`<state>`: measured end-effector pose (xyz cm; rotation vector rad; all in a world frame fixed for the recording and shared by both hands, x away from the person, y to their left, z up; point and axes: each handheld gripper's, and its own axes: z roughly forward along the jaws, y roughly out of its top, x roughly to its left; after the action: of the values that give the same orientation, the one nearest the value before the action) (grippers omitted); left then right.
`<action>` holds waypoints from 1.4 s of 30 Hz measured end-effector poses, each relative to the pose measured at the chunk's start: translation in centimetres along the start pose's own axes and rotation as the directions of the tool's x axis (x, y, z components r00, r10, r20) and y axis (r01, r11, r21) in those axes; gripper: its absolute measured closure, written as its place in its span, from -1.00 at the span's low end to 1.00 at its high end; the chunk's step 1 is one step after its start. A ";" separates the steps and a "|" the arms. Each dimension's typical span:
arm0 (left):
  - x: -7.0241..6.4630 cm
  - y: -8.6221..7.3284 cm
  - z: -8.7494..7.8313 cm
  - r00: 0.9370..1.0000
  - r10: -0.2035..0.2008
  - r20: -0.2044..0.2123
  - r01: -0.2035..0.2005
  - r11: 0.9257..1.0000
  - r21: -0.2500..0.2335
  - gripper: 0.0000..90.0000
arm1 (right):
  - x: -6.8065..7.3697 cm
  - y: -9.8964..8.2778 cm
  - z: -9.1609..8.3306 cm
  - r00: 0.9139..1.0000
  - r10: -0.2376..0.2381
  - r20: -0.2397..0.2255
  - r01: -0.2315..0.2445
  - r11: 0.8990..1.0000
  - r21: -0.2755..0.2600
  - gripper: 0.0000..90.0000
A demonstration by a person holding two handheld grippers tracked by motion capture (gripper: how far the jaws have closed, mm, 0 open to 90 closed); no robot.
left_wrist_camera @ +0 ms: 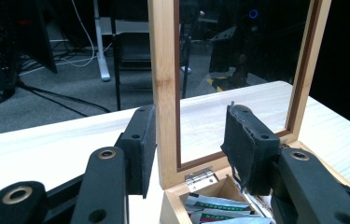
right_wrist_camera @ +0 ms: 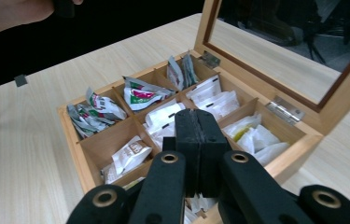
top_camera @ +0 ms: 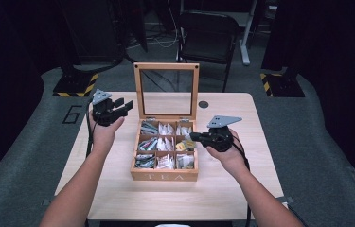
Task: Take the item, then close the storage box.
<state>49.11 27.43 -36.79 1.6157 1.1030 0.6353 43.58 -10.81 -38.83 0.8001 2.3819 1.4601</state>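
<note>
Presently: wooden tea box [top_camera: 164, 176], mid-counter, glass lid [top_camera: 166, 91] upright toward the far edge, nine compartments of sachets. Right gripper [top_camera: 195, 136], jaws shut on nothing, hovers over the box's right-hand compartments. Left gripper [top_camera: 127, 105], jaws partly open and empty, beside the lid frame. Risk: left jaws knock the frame, dropping the lid onto the right gripper.

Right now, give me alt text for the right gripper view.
The right gripper, jaws shut and empty, hovers over an open wooden tea box with nine compartments of tea bag sachets. Its glass-paned lid stands open on hinges at the far side, on a light wooden table.
</note>
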 end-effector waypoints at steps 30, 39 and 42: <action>0.2 -0.2 0.0 1.000 -0.008 -0.008 0.008 1.000 0.002 0.20 | -3.2 -0.6 -4.1 0.991 0.036 0.132 -0.033 0.999 -0.027 0.99; 0.2 -0.2 0.1 1.000 -0.010 -0.008 0.010 1.000 0.002 0.20 | -3.7 -1.1 -4.9 0.986 0.032 0.166 -0.029 0.999 -0.020 0.99; 0.2 -0.2 0.1 1.000 -0.006 -0.008 0.006 1.000 0.002 0.20 | -3.9 -1.5 -5.0 0.984 0.037 0.174 -0.034 0.999 -0.018 0.99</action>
<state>49.22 27.61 -37.01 1.6123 1.1138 0.6377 43.95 -17.29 -38.05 0.9312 2.2359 1.3581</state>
